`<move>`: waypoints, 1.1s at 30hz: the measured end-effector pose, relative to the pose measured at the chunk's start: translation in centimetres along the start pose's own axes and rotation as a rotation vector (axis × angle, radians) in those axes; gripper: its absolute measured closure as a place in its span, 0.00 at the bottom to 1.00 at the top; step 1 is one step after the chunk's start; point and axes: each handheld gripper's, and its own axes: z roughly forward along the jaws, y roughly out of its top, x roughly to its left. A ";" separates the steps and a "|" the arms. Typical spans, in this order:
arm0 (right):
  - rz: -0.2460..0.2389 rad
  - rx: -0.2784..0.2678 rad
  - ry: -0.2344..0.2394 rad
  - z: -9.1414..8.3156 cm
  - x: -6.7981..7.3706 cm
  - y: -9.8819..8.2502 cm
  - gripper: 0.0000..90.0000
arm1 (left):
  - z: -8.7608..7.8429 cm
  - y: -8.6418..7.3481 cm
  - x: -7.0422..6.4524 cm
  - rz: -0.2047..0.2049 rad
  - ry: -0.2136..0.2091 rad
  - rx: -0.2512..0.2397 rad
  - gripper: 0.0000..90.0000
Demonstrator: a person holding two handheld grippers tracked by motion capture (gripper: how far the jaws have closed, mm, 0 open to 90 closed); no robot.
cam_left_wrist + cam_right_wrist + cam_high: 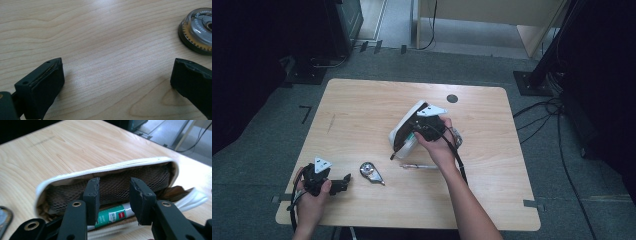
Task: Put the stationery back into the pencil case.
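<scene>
You have a light wooden table (362, 107) with rounded corners in front of you, a dark round cable hole (452, 98) near its far edge. A thin pen-like stick (418, 166) lies on the near half; its make is too small to tell. Grey carpet (257, 150) surrounds the table. Black cables (557, 135) trail over the floor to your right, beside a dark stand base (532, 82). Beyond the far edge you see a pale wooden cabinet (492, 12) and a dark unit (344, 22) to its left.

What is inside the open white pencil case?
Inside the pencil case lies a green-and-white tube below a brown mesh pocket. The right gripper covers part of it; deeper contents are hidden.
</scene>
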 end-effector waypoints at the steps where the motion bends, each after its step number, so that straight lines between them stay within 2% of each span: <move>1: -0.002 -0.008 0.006 -0.4 0.0 0.1 0.68 | 0.0 0.0 0.0 0.000 0.000 0.000 0.00; 8: -0.010 -0.062 0.019 -3.9 -0.5 -0.3 0.69 | 0.0 0.0 0.0 0.000 -0.001 0.000 0.00; 14: 0.007 -0.103 0.033 -6.7 -1.5 -1.9 0.72 | 0.0 0.0 0.0 0.004 0.000 0.001 0.00; 17: 0.000 -0.102 0.051 -7.6 -1.7 -3.0 0.74 | 0.0 0.0 0.0 0.000 0.000 -0.001 0.00; 23: -0.006 -0.074 0.089 -8.0 -2.2 -5.3 0.76 | 0.0 0.0 0.0 0.003 0.000 0.003 0.00; 33: -0.031 0.003 0.135 -7.2 -2.1 -8.8 0.75 | 0.0 0.0 0.0 0.000 0.000 0.000 0.00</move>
